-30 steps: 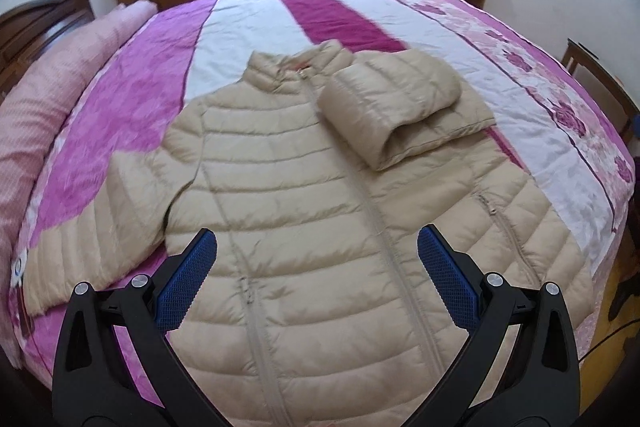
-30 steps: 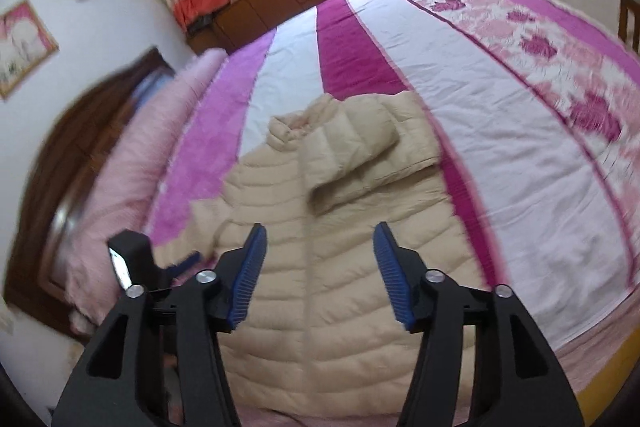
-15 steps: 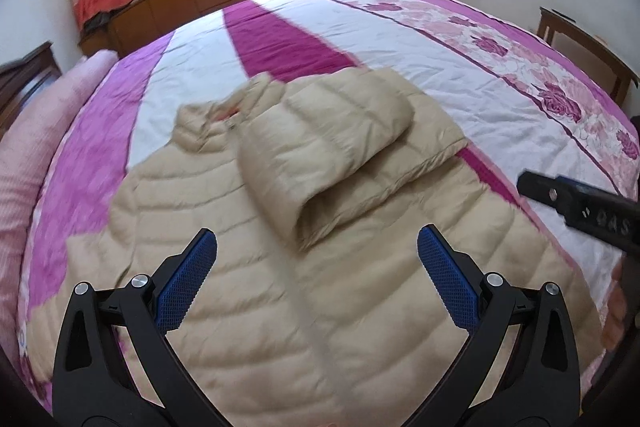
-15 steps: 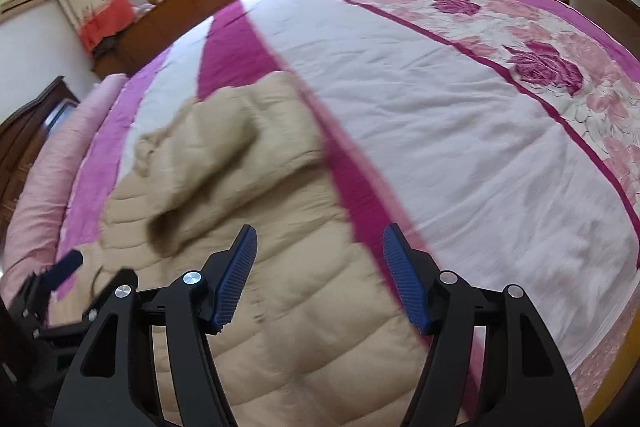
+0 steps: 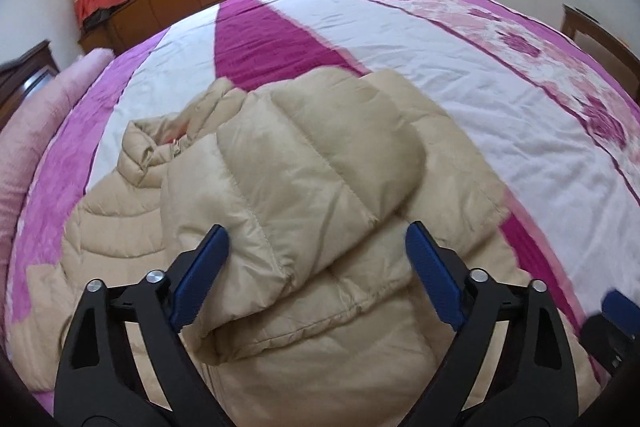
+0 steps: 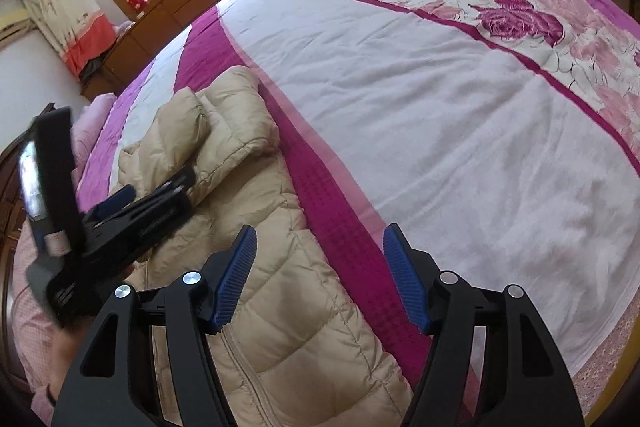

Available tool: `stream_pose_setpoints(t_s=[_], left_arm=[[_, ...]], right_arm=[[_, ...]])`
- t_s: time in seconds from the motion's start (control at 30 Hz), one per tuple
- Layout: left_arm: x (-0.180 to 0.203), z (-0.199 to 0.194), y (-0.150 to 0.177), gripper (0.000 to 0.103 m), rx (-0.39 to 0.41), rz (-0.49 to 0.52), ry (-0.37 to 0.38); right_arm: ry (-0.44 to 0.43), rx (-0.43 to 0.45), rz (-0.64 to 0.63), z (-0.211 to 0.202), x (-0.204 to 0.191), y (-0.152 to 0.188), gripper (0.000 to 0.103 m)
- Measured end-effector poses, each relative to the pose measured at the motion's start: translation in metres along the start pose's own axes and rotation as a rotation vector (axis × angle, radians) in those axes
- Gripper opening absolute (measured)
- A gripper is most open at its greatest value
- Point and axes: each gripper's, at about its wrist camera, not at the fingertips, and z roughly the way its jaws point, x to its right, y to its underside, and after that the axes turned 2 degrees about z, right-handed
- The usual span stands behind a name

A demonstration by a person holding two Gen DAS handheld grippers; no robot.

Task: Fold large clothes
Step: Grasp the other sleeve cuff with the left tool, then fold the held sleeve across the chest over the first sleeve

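Two spread grippers over one jacket, apparently untouched.

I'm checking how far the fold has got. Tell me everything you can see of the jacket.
The jacket is a beige quilted puffer of shiny, padded fabric with stitched channels, a stand-up collar and a front zip. It lies front-up and flat on the bedspread, collar toward the window. One sleeve is folded across the chest, its cuff toward the near hem. The left gripper, open, hovers around that cuff; whether it touches is unclear. The right gripper, also open, hangs over the jacket's edge.
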Motion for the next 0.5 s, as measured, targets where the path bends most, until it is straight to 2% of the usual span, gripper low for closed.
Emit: stream_pose_setpoints(t_s=[0.07,0.1,0.17,0.23,0.3,0.5], left_arm=[[-0.002,0.004,0.003,0.069,0.011,0.008,-0.046],[-0.003,0.005,0.004,0.064,0.018,0.008,-0.052],[-0.007,0.002,0.005,0.030,0.024,-0.002,-0.051],[-0.012,-0.005,0.006,0.010,0.024,-0.015,-0.015],[-0.019,-0.020,0.007,0.005,0.038,-0.035,0.014],[-0.060,-0.073,0.006,0.004,0.119,-0.104,0.085]], right_arm=[[-0.011,-0.007,0.002,0.000,0.000,0.001,0.065],[-0.012,-0.006,-0.006,0.000,-0.001,0.002,0.065],[-0.009,-0.001,-0.032,-0.002,-0.003,0.004,0.065],[-0.014,0.006,-0.046,-0.006,-0.005,0.006,0.065],[-0.028,0.021,-0.050,-0.013,-0.006,0.006,0.065],[-0.084,0.059,-0.044,-0.036,-0.017,0.004,0.065]])
